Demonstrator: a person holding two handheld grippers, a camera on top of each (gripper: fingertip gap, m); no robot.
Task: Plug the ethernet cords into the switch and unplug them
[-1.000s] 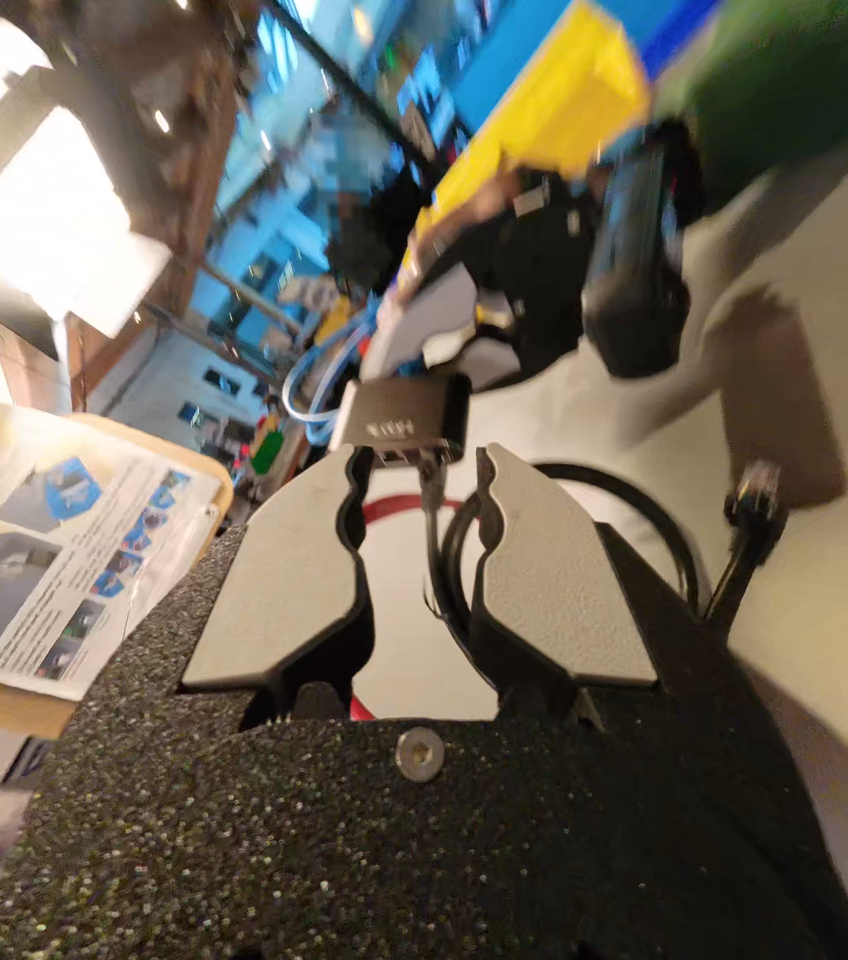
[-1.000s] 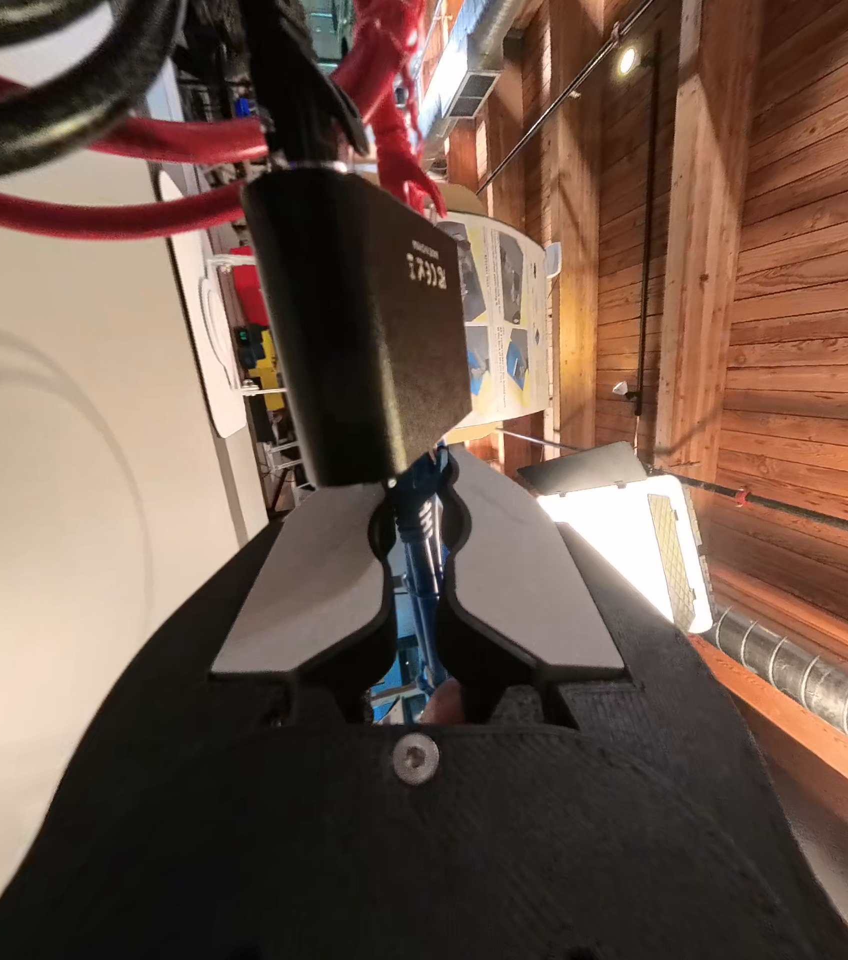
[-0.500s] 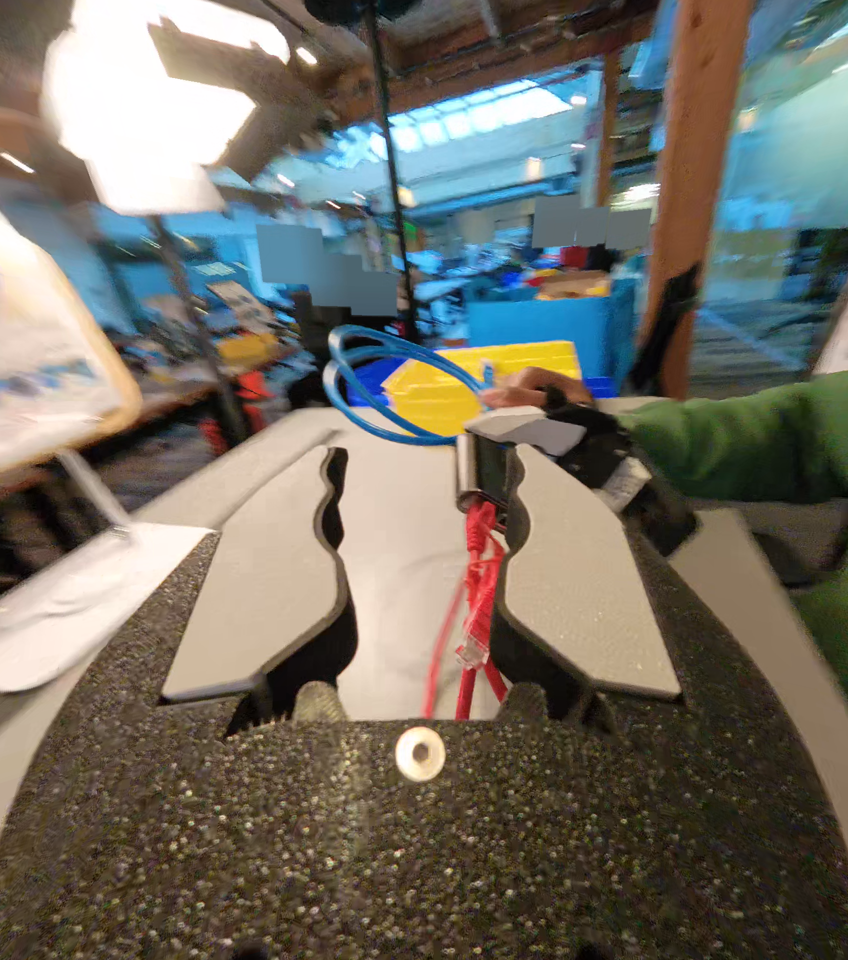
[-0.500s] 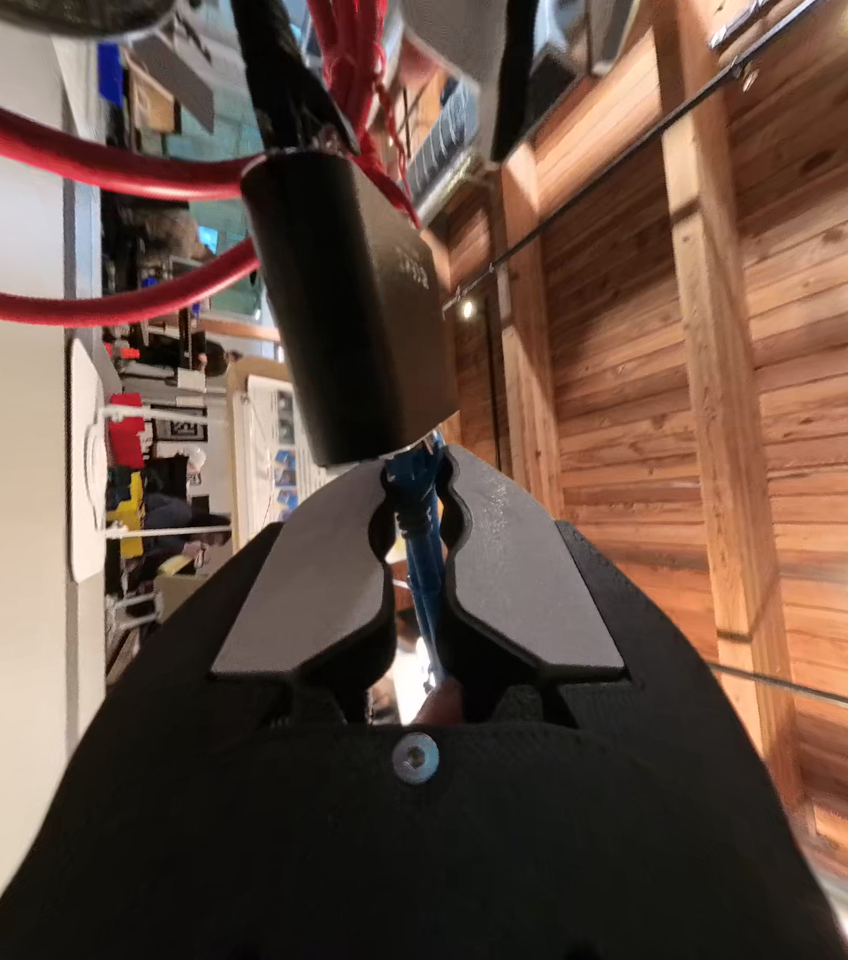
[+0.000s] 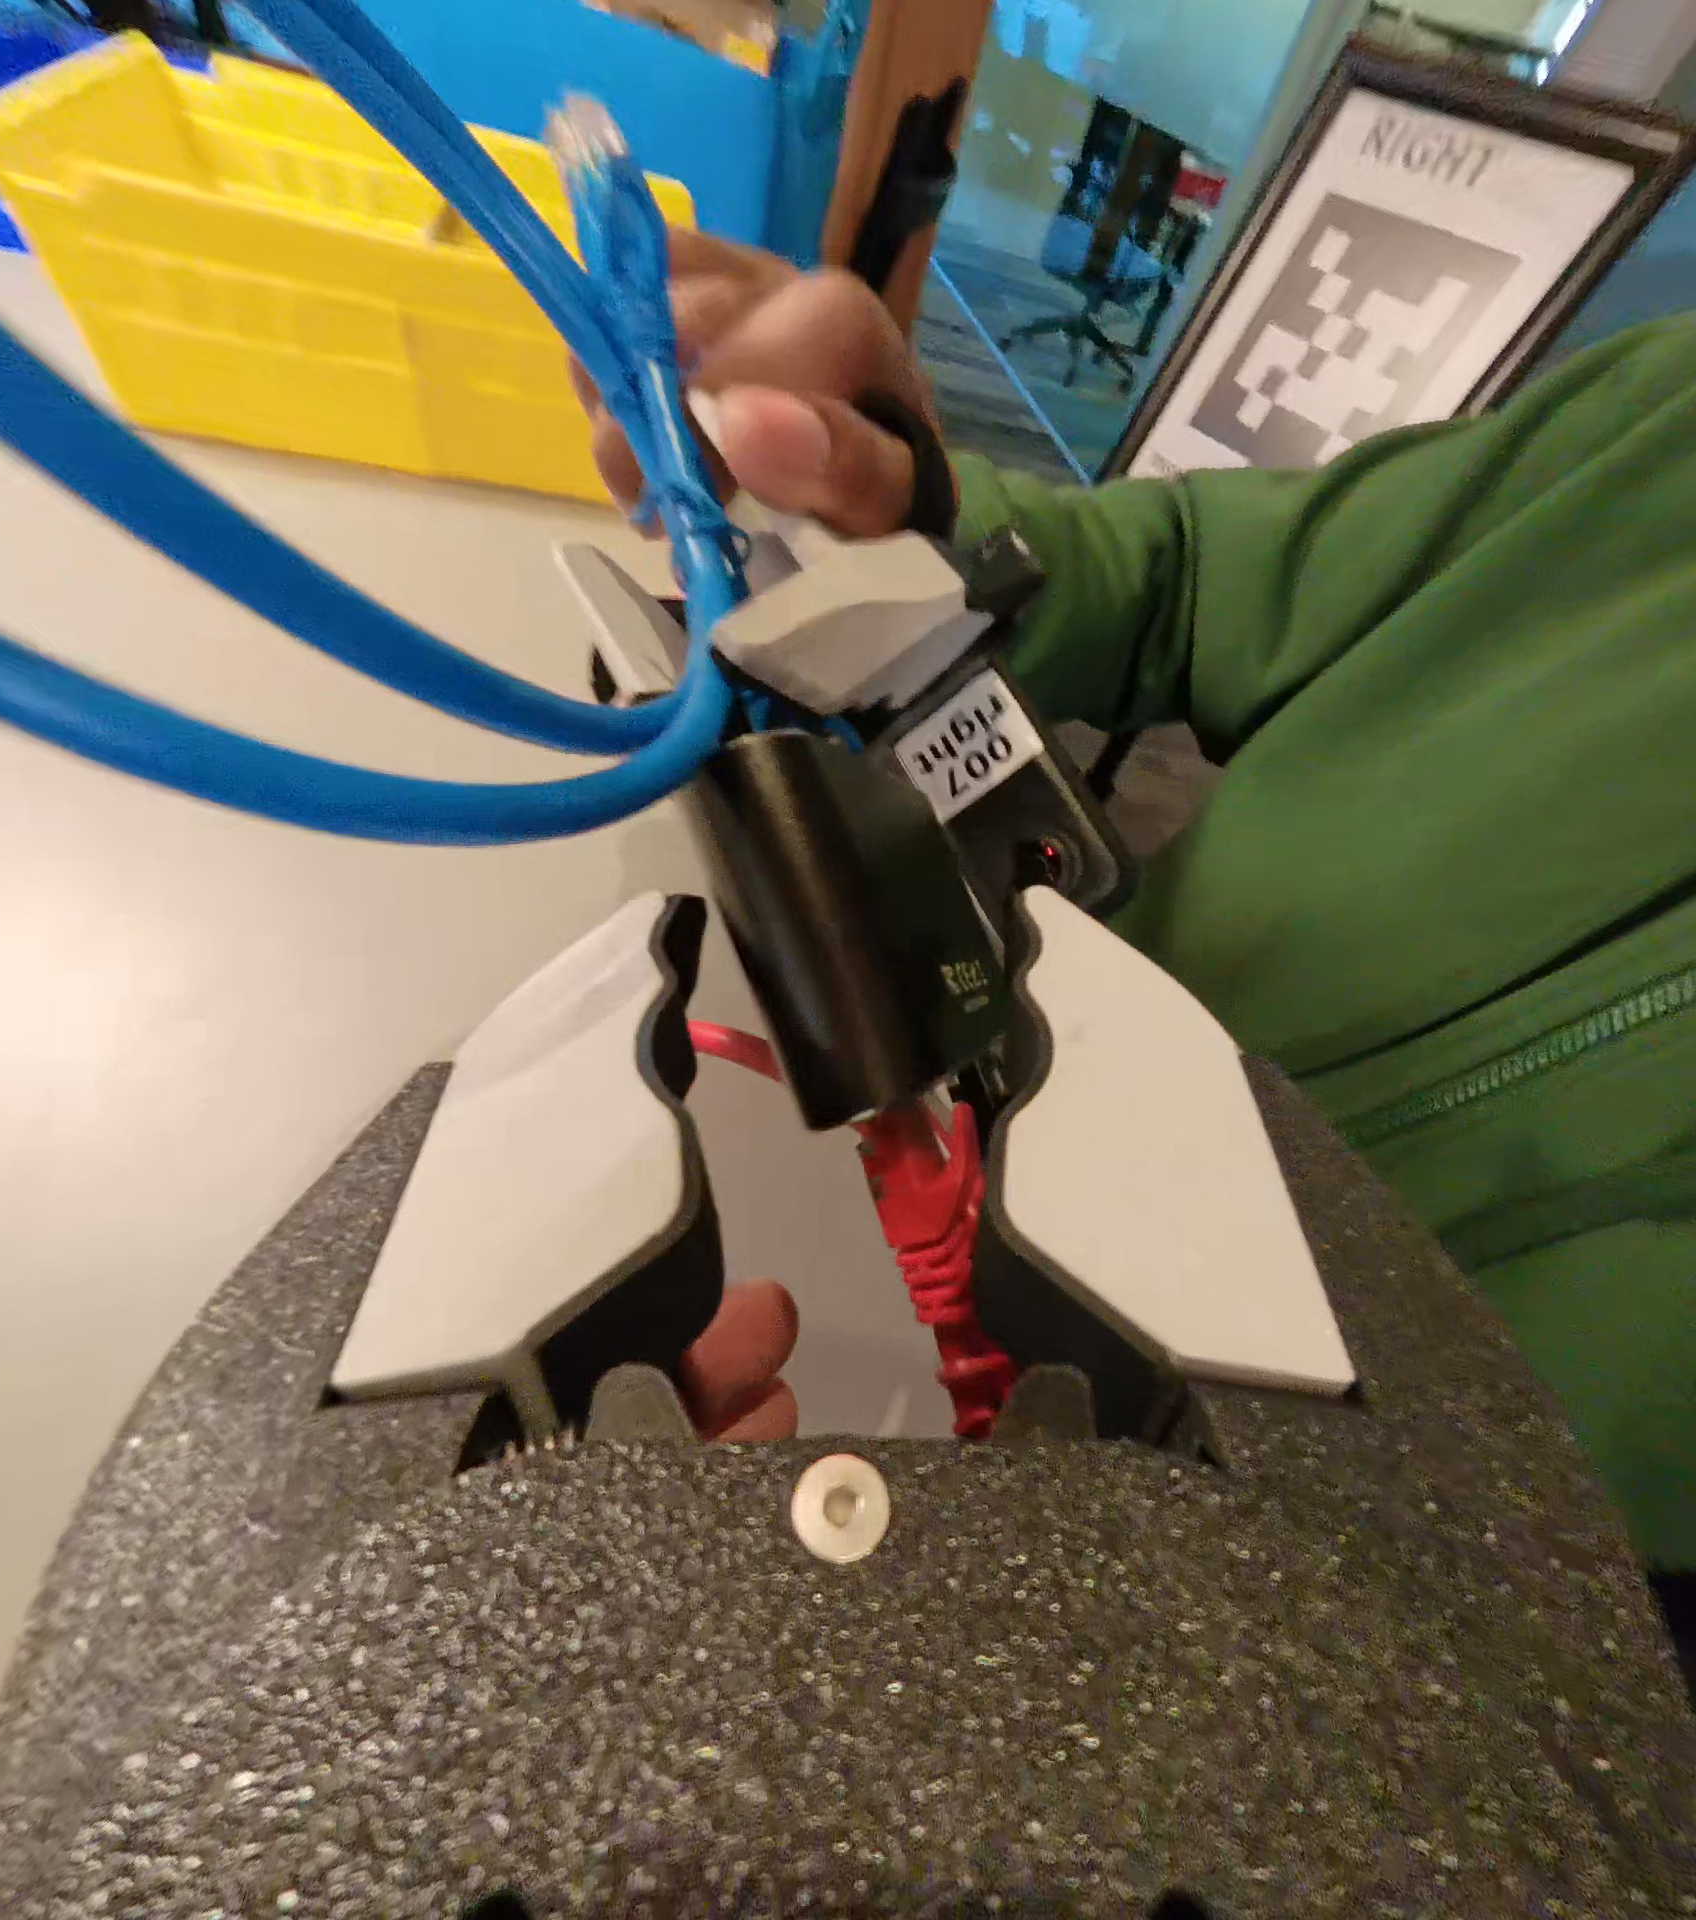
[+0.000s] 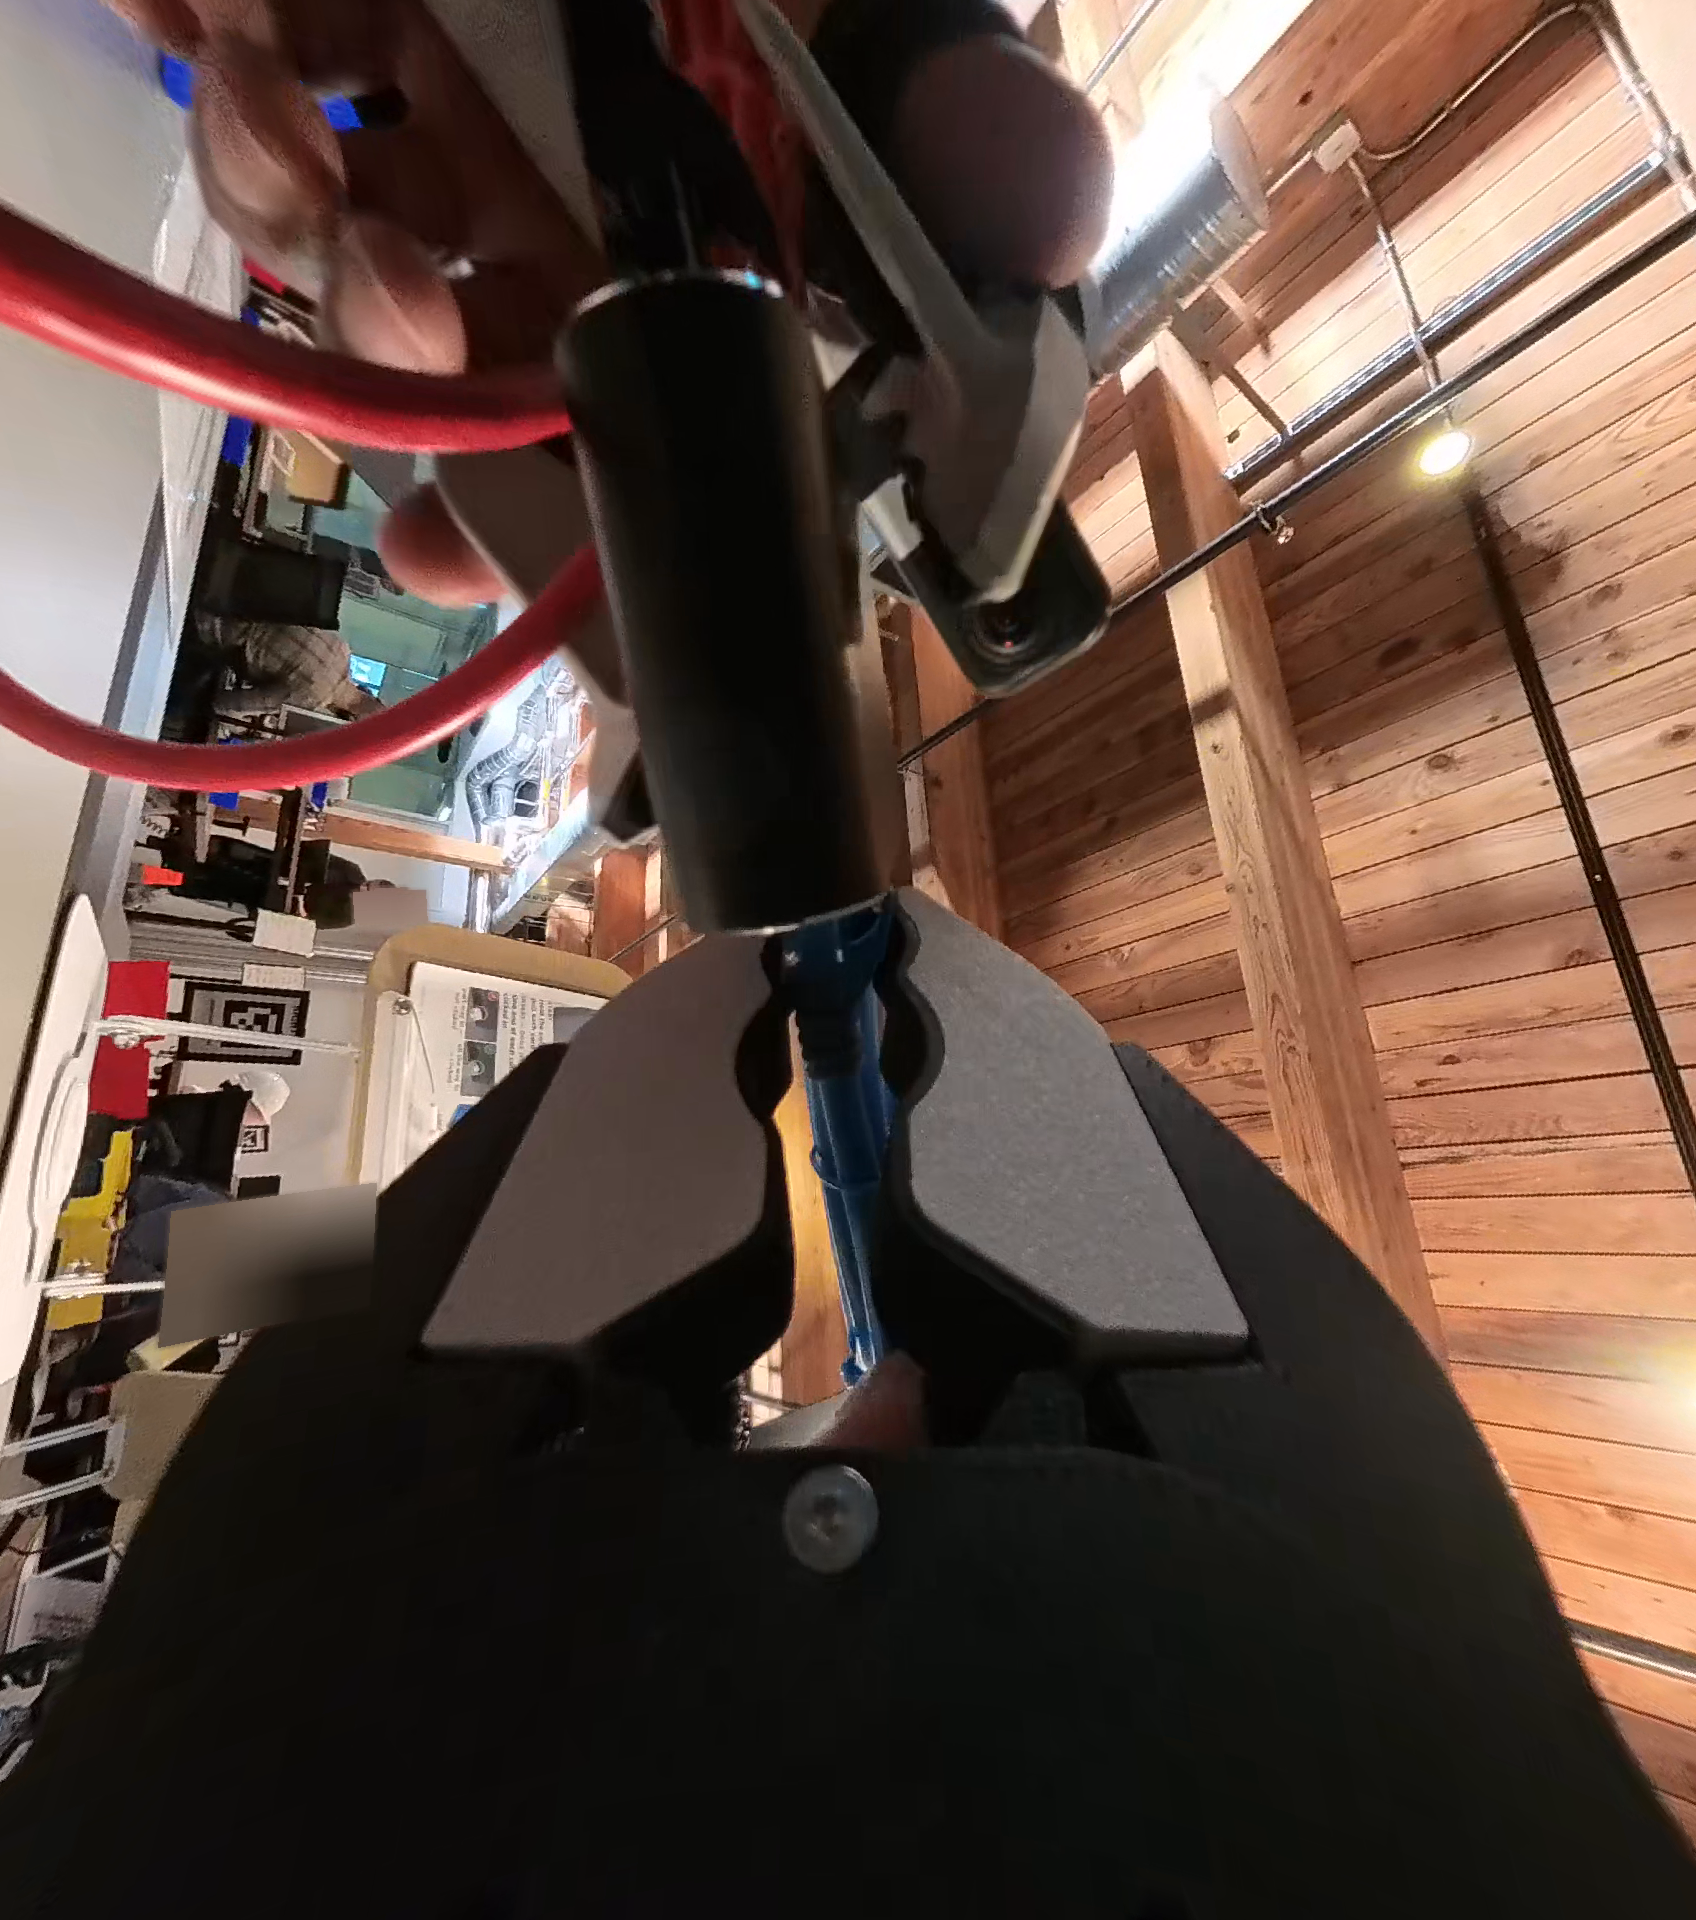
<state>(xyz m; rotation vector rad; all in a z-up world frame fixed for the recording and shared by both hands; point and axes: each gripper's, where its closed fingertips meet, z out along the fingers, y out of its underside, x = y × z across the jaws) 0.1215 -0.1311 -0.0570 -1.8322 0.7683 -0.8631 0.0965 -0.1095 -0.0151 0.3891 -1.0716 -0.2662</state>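
The switch (image 5: pixel 854 935), a small black box, hangs in the air above the pale surface (image 5: pixel 148 987), its long axis running straight from one hand-held gripper to the other. At its near end in the left wrist view a red cord (image 5: pixel 932 1216) is plugged in; at its far end sits the blue cord (image 5: pixel 304 644). The left hand-held gripper (image 5: pixel 849 997) stands apart, its fingers flanking the switch's near end and the red plug without clearly touching either. The right hand-held gripper (image 6: pixel 839 997) is clamped on the blue cord's plug (image 6: pixel 839 1039) right at the switch (image 6: pixel 740 623). Past the switch lies a yellow bin (image 5: pixel 231 281). The left one looks better placed for the next pull.
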